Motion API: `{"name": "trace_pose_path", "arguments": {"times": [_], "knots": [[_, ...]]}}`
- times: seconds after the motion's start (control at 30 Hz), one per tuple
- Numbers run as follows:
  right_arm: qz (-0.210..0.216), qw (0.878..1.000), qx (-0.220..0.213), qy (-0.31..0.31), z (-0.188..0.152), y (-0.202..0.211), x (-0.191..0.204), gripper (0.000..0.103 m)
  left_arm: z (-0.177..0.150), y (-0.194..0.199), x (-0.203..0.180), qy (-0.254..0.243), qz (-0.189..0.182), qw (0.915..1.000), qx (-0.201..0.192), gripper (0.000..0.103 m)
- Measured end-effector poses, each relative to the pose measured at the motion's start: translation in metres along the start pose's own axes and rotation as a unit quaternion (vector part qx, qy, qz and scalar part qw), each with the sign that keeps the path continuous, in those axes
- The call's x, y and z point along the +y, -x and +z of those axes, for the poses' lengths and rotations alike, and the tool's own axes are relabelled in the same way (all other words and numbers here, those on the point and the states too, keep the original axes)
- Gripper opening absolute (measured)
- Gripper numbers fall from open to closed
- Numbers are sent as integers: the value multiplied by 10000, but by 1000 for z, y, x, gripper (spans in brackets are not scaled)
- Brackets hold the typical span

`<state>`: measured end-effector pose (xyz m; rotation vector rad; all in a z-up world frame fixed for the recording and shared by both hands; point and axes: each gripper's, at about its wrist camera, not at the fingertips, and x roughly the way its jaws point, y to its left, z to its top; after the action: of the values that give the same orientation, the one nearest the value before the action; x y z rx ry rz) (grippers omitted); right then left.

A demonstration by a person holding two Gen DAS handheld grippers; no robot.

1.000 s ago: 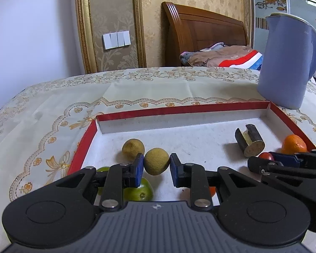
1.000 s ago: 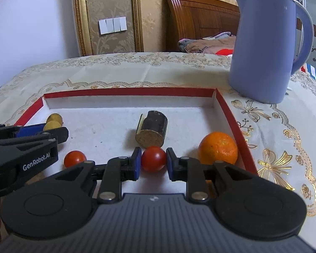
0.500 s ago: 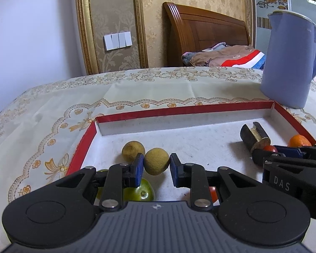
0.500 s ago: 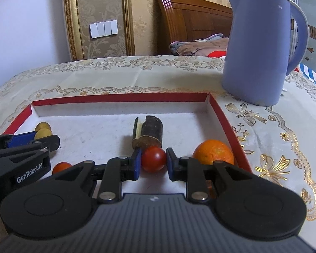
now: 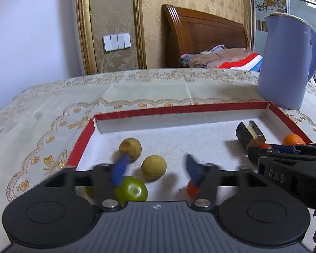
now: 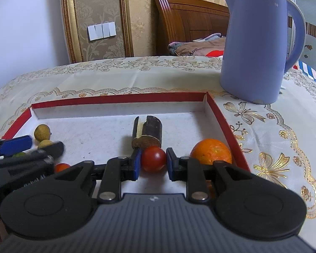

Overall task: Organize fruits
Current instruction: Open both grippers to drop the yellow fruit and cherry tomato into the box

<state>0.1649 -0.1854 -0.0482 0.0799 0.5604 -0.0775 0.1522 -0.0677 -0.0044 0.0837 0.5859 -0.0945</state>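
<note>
A red-rimmed white tray [image 5: 179,108] holds the fruit. My left gripper [image 5: 156,161] hangs over the tray's left part. Its blurred blue jaws are opening, and a tan round fruit [image 5: 153,167] lies loose on the tray floor between them, touched by neither pad. A second tan fruit [image 5: 130,149] sits just behind it, with a green fruit [image 5: 131,190] under the left finger. My right gripper [image 6: 153,154] is shut on a red cherry tomato [image 6: 153,158] low over the tray [image 6: 115,99]. An orange [image 6: 210,151] rests in the right corner.
A dark cut stalk piece [image 6: 148,130] lies mid-tray just behind the held tomato. Another small tomato [image 6: 62,167] sits between the two grippers. A tall lilac kettle [image 6: 255,46] stands on the patterned tablecloth beyond the tray's right corner.
My left jaws have sprung apart and let go of the tan fruit, which now rests on the tray floor. My right gripper still holds the tomato in the same place.
</note>
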Motion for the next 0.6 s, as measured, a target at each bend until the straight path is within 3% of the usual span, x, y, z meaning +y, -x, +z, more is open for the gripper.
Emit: {"name": "trace_pose_path", "arguments": {"times": [0.13,0.27,0.6], "knots": [[-23,10000,-38,39,0,2,0,24,1,-4,12,324,-35,9994,111,73],[-87,9998,-168,95,0,5,3,40,-1,-3,10,235,14,9997,84,73],[-31,9994,-339,63,-2,14,4,64,-4,-1,9,170,-2,9998,34,73]]}}
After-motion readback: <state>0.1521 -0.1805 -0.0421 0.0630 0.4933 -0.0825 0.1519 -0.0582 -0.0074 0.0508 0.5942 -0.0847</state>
